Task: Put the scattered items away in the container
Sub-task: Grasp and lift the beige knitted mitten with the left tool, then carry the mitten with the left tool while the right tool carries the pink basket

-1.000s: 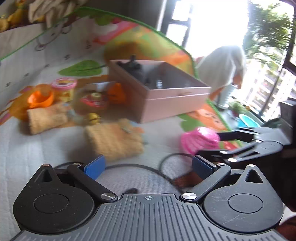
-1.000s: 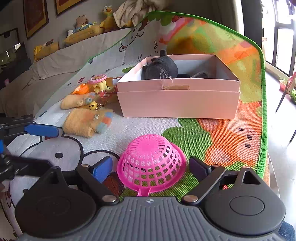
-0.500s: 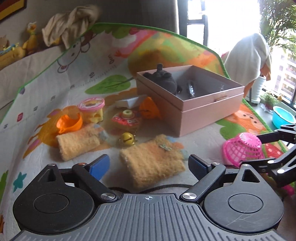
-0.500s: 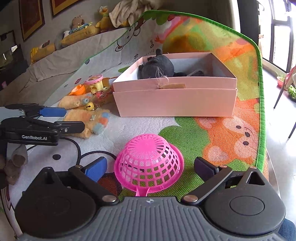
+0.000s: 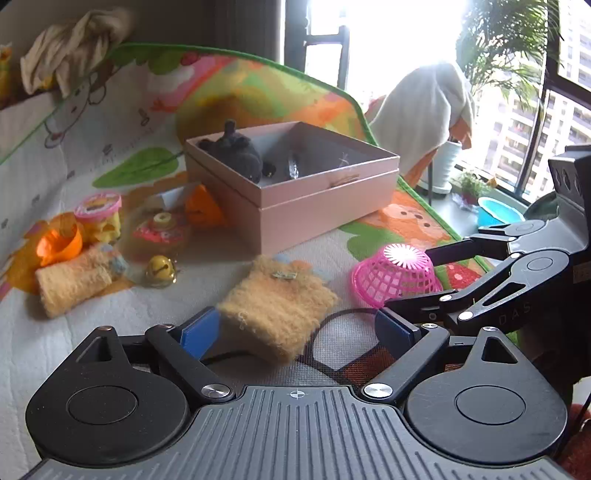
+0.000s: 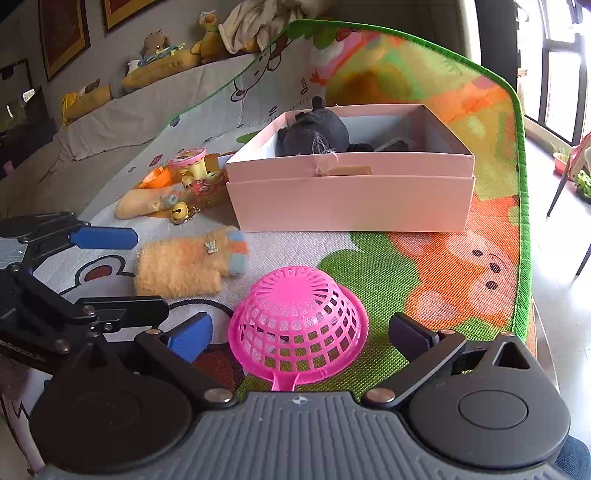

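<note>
Flanking pink box (left): bell, mittens.

— What sort of place?
— A home, clearly a living room turned play corner. Cartoon play mat spread underfoot, its far edge curled up against a sofa.
— And beyond that?
— Stuffed animals lined along the sofa back, framed pictures on the wall, crumpled cloth heaped above. Tall windows, potted plant, apartment blocks outside. Small toys scattered about.
</note>
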The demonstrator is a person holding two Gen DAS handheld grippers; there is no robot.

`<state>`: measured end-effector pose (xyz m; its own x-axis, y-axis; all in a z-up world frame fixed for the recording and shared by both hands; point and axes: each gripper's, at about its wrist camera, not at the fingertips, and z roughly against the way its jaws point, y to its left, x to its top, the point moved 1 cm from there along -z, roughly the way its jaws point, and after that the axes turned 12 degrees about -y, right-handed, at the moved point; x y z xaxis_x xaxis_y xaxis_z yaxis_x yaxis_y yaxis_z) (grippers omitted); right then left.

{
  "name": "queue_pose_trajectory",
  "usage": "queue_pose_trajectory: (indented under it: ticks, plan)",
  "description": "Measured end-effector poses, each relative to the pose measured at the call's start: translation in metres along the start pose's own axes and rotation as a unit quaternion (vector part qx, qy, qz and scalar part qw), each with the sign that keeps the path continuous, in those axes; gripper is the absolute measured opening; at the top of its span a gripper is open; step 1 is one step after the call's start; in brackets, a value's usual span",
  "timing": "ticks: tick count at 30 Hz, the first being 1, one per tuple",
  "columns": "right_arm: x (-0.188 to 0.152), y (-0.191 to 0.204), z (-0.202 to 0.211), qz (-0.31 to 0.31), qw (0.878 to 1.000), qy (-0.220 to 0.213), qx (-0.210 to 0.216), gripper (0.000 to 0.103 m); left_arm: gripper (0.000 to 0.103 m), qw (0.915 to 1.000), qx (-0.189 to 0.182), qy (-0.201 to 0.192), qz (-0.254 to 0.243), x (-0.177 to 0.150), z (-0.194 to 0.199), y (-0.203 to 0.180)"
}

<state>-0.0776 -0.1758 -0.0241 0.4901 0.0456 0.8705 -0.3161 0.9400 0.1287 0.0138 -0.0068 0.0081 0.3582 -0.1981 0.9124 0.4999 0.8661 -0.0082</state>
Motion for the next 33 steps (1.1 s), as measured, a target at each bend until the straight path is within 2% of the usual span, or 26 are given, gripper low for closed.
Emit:
queue_pose_trajectory:
  ticks: [3, 9, 16, 19, 24, 28, 33]
  plan:
    - [0.000, -0.001, 0.000, -0.002, 1.000, -0.001, -0.001, 0.102, 0.095, 0.9983, 0.030, 0.006, -0.050, -0.001, -0.010, -0.006]
    - [0.000, -0.002, 0.000, -0.006, 1.000, -0.001, 0.001, 0.103, 0.085, 0.9985, 0.043, 0.033, -0.005, -0.006, -0.031, 0.013]
    - [0.000, -0.002, 0.000, -0.006, 1.000, -0.002, 0.000, 0.103, 0.067, 0.9967, 0.070, 0.011, -0.039, -0.008, -0.025, -0.003]
    - [0.000, -0.002, 0.001, -0.005, 1.000, -0.002, -0.002, 0.103, 0.062, 0.9960, 0.085, 0.009, -0.025, -0.010, -0.017, -0.005]
    - [-0.001, 0.002, -0.001, 0.007, 1.000, 0.002, -0.009, 0.103, 0.062, 0.9980, 0.062, 0.014, -0.001, -0.020, 0.006, -0.016]
    - [-0.001, 0.006, -0.002, 0.020, 1.000, 0.007, -0.006, 0.103, 0.064, 0.9980, 0.059, 0.010, 0.020, -0.027, 0.013, -0.015]
    - [0.002, 0.015, -0.005, 0.063, 0.998, 0.013, 0.013, 0.101, 0.075, 0.9976, 0.065, 0.008, 0.019, -0.027, 0.009, -0.018]
